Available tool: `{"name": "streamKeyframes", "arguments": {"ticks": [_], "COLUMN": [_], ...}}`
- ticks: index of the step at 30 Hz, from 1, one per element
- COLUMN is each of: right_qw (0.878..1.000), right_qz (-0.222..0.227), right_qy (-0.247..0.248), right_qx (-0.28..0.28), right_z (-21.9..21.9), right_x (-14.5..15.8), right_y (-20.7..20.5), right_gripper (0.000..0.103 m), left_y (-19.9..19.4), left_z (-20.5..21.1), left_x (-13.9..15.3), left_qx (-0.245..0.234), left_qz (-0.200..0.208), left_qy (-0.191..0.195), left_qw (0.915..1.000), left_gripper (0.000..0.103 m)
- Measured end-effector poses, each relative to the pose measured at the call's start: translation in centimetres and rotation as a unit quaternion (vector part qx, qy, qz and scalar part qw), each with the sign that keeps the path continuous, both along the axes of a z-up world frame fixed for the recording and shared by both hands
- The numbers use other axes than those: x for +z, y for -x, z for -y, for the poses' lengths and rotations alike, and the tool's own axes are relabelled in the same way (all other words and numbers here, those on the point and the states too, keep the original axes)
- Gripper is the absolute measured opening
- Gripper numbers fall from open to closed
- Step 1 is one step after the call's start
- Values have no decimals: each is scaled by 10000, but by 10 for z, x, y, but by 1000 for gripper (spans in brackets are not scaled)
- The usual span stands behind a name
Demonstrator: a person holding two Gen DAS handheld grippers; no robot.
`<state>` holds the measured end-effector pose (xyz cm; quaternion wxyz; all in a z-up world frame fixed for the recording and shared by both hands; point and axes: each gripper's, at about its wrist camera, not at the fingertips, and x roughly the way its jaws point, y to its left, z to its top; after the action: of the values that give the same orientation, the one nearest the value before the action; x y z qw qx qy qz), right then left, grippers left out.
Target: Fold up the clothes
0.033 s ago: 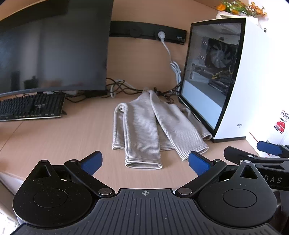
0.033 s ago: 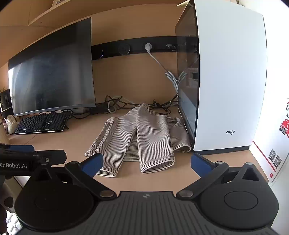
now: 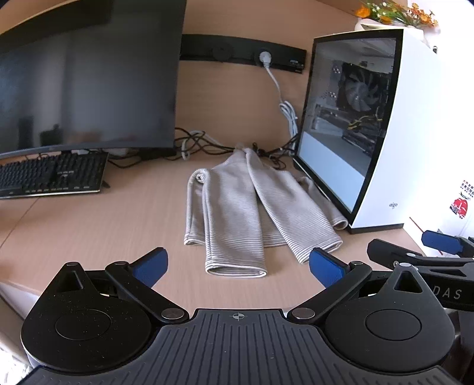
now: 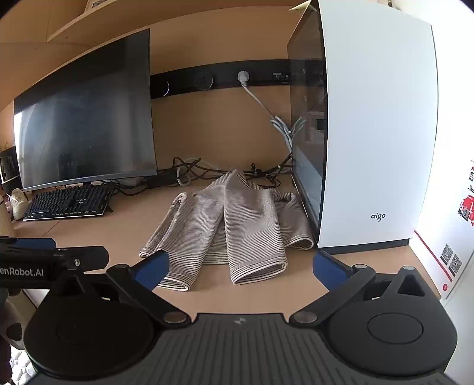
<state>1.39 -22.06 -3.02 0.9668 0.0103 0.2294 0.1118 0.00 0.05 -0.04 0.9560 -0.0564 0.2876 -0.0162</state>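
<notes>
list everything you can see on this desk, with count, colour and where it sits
striped garment: 1, grey-beige with fine stripes, middle of the desk, sleeves laid over the body, right edge against the computer case
desk: 1, light wood, under everything
monitor: 1, black, screen off, back left
keyboard: 1, black, in front of the monitor, far left
computer case: 1, white with a glass side, right
socket strip: 1, black, on the back wall
white cable: 1, plugged into the strip, hanging down
black cables: several, tangled behind the garment
flowers: 1 bunch, orange and yellow, on the case
left hand-held gripper: 1, black, blue pads, open, nearer than the garment
right hand-held gripper: 1, same, open
</notes>
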Motion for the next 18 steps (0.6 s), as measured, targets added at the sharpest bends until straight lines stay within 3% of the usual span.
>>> {"name": "streamKeyframes", "arguments": {"ticks": [18], "right_qw": [9997], "right_qz": [-229], "right_qy": [-104], "right_qx": [-80], "right_z": [-1], "right_x": [-4], "right_y": [1], "right_gripper": [103], "left_y": [-2], "left_z": [3], "left_x": [-8], "left_qx": [150], "left_qz": [-253], "left_qy": [-113], "left_qw": [9995], "left_gripper": [103]}}
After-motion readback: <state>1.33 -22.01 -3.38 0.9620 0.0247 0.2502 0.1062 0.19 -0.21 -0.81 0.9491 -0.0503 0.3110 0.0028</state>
